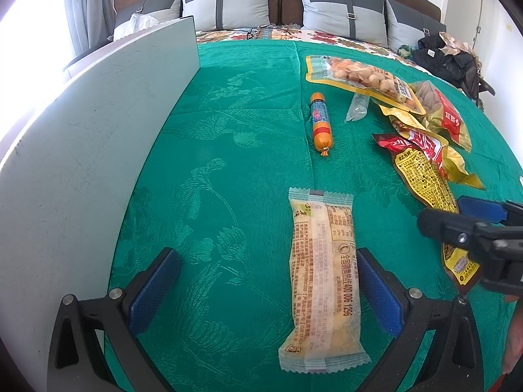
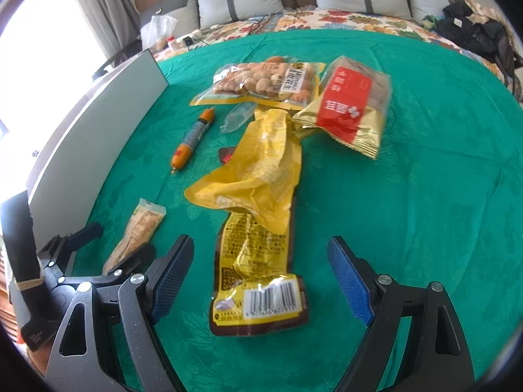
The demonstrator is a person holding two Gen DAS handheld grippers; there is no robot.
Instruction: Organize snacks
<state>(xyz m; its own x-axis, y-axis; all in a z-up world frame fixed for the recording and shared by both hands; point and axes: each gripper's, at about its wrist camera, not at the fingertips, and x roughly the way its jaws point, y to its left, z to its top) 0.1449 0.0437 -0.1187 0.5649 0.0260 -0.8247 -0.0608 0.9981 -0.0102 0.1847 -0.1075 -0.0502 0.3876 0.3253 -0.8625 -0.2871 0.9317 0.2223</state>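
Note:
My left gripper (image 1: pixel 266 294) is open low over the green cloth (image 1: pixel 228 130). A pale yellow wrapped bar (image 1: pixel 322 281) lies lengthwise between its fingers, close to the right pad and free of both. My right gripper (image 2: pixel 261 282) is open too, and a brown-and-yellow packet with a barcode (image 2: pixel 258 277) lies flat between its pads, untouched. A crumpled yellow pouch (image 2: pixel 255 173) overlaps that packet's far end. Farther back lie an orange sausage stick (image 2: pixel 193 137), a peanut bag (image 2: pixel 261 81) and a red-and-gold bag (image 2: pixel 346 111). In the left wrist view the right gripper (image 1: pixel 457 217) enters from the right.
A tall white panel (image 1: pixel 81 163) stands along the cloth's left side. A small clear wrapper (image 1: pixel 358 106) lies beside the peanut bag (image 1: pixel 359 78). Grey pillows (image 1: pixel 228 3) line the headboard, and dark clothing (image 1: pixel 447 55) is piled at the back right.

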